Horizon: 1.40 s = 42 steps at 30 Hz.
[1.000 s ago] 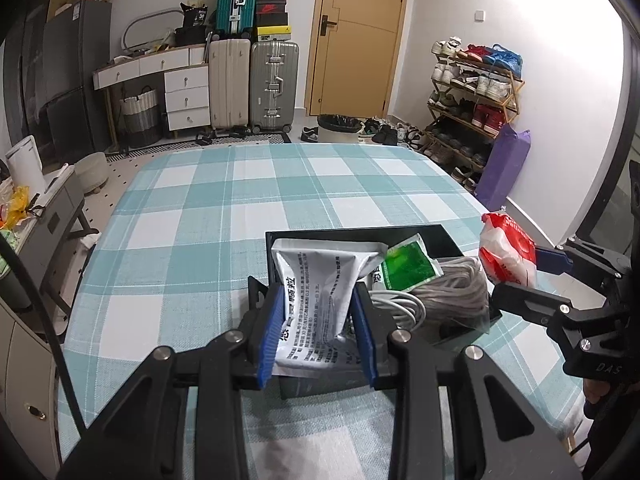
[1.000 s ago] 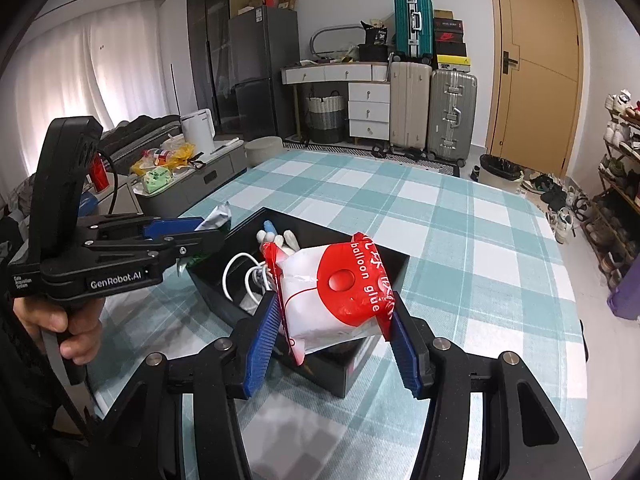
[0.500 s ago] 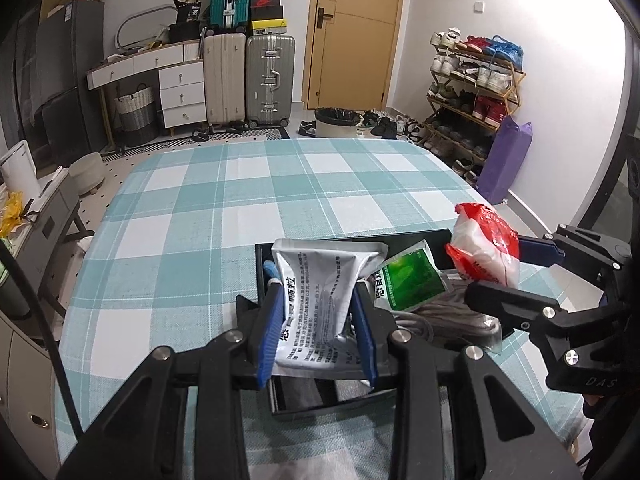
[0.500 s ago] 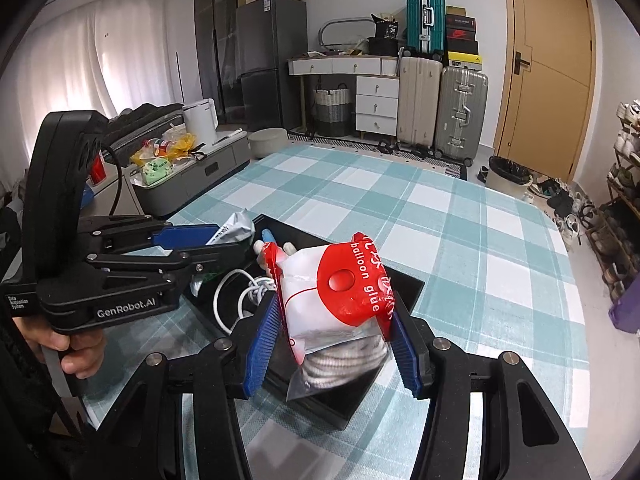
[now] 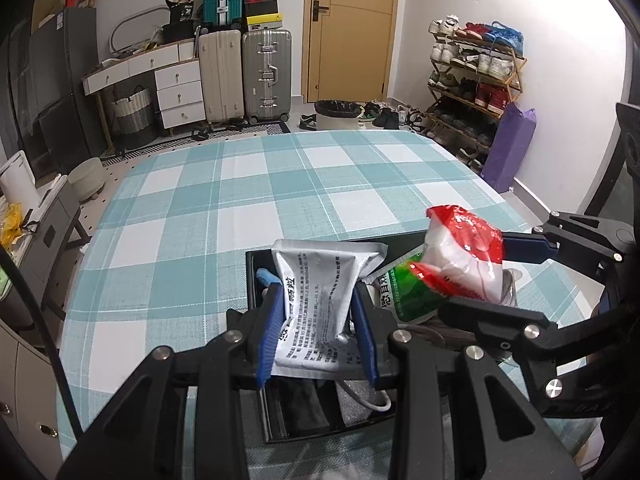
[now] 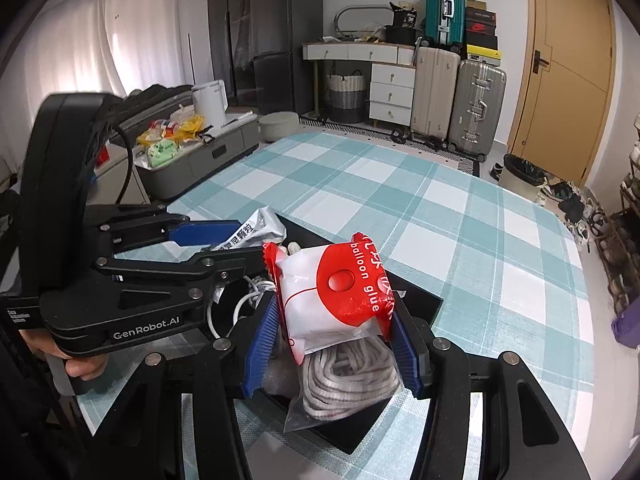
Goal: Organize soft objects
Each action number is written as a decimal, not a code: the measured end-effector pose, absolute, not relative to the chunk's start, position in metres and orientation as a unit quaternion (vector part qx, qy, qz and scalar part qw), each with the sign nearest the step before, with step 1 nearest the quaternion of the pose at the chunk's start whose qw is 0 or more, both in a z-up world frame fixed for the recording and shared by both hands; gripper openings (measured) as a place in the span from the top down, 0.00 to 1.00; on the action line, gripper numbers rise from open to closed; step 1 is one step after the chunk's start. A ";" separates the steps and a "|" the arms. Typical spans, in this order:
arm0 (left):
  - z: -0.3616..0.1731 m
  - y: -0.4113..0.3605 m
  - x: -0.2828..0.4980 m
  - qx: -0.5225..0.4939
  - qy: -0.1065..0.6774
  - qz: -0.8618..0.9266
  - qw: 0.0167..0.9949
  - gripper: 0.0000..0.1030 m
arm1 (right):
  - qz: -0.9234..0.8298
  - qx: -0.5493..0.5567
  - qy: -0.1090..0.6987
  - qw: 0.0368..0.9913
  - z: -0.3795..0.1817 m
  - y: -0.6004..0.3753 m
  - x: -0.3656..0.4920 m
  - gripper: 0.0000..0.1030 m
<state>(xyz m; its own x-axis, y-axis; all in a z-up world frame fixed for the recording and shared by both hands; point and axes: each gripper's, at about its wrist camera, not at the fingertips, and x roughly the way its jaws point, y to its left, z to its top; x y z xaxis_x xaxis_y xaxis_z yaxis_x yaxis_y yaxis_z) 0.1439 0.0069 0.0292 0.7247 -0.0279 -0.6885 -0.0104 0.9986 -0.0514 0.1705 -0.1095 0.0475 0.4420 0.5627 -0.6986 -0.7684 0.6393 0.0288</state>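
A black tray (image 5: pixel 251 280) (image 6: pixel 424 304) lies on the checked tablecloth. My left gripper (image 5: pixel 318 320) is shut on a silver printed pouch (image 5: pixel 320 300) and holds it over the tray's left part; the pouch also shows in the right wrist view (image 6: pixel 248 232). My right gripper (image 6: pixel 332 340) is shut on a red and white balloon glue bag (image 6: pixel 340 296) over the tray's right part; the bag also shows in the left wrist view (image 5: pixel 464 252). In the tray lie a green sachet (image 5: pixel 404 292), a bagged grey cord bundle (image 6: pixel 348 376) and a white cable (image 6: pixel 240 304).
The checked table (image 5: pixel 280 184) stretches ahead toward suitcases (image 5: pixel 240 76) and a door (image 5: pixel 348 28). A shoe rack (image 5: pixel 472 76) stands at the right wall. A grey cabinet with a kettle (image 6: pixel 208 100) and snacks stands left of the table.
Both grippers have moved in over the tray with their loads. The red and white bag has come closer to the silver pouch, now above the green sachet and cord bundle.
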 end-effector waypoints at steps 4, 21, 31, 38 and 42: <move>0.026 0.007 0.146 -0.027 0.377 -0.005 0.926 0.66 | 0.395 -0.159 0.353 0.833 0.041 -0.105 0.173 0.47; 0.033 0.001 0.119 -0.018 0.359 -0.025 0.933 0.09 | 0.395 -0.136 0.327 0.848 0.048 -0.135 0.157 0.05; 0.040 0.009 0.091 -0.016 0.320 -0.003 0.947 0.00 | 0.389 -0.093 0.298 0.867 0.055 -0.151 0.140 0.01; 0.044 0.016 0.074 -0.023 0.287 0.018 0.958 0.00 | 0.392 -0.075 0.273 0.875 0.056 -0.153 0.128 0.01; 0.042 0.018 0.069 -0.029 0.273 0.027 0.961 0.00 | 0.390 -0.059 0.263 0.881 0.054 -0.158 0.123 0.01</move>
